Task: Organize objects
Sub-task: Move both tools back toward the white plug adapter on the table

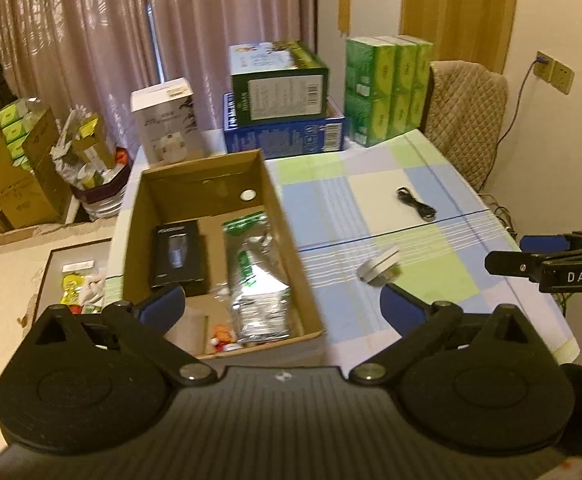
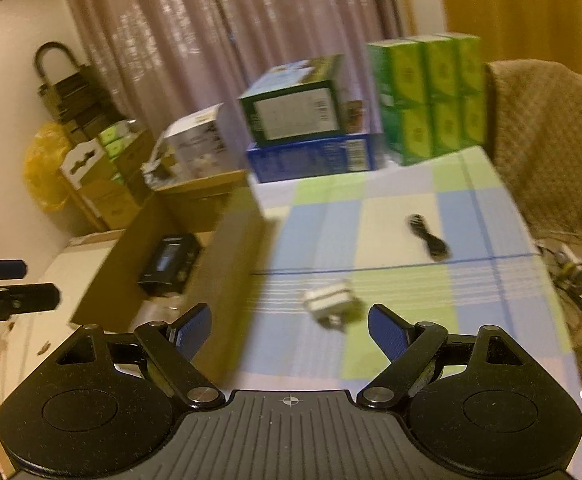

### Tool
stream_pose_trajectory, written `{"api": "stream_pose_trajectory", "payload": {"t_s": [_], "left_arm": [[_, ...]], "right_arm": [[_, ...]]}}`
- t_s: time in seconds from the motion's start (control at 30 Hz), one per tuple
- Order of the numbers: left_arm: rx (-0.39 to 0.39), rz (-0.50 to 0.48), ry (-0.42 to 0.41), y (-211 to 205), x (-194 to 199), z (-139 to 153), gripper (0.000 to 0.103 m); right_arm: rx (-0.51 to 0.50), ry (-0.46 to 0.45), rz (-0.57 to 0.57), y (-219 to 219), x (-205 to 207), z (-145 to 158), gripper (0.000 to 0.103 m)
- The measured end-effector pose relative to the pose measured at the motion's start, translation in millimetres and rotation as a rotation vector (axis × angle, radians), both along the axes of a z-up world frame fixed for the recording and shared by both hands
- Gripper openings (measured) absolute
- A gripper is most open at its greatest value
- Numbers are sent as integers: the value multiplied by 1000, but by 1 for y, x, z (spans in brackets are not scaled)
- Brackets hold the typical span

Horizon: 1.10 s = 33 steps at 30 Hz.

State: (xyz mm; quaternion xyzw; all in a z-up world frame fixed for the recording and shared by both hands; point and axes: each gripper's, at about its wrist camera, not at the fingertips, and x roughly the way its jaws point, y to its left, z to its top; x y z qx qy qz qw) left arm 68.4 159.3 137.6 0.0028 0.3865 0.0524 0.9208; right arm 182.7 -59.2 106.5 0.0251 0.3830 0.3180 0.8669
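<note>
An open cardboard box (image 1: 291, 248) (image 2: 235, 264) stands on the checked tablecloth. Inside lie a black boxed device (image 1: 177, 256) (image 2: 169, 264), a silver foil pouch (image 1: 257, 280) and a small red-and-white item (image 1: 223, 338). To the right of the box, on the cloth, rests a small white round object (image 1: 381, 268) (image 2: 331, 304), and farther back a coiled black cable (image 1: 417, 204) (image 2: 429, 238). My left gripper (image 1: 283, 306) hangs open over the box's near right corner. My right gripper (image 2: 291, 334) is open, just short of the white object, which sits near its right finger.
At the table's far end stand a white carton (image 1: 167, 120), a green box on a blue box (image 1: 281, 120) and stacked green packs (image 1: 387, 88). A padded chair (image 1: 467, 116) stands at the right. Cartons and bags crowd the floor at left (image 1: 31, 160).
</note>
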Motion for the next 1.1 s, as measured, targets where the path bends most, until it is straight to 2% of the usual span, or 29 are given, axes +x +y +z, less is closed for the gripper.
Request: {"api": "stream_pose_trajectory", "payload": {"t_s": [0.17,0.37,0.77,1.1], "left_arm": [[13,-45,-19,-29,9,-6,102],[-12,-68,-33,-59,23,-17,102],[-63,-87,-49,-113,51,-52,102],[-93,14,-119,-128,65,-93,102]], "right_arm": [[-38,-19,-53,-37,1,-7,83],[-46,-14,-117,-75,3,-13,83],[-64,3,-190,-118,16,-31,83],[-58,-16,-252,-138,35,-48,83]]}}
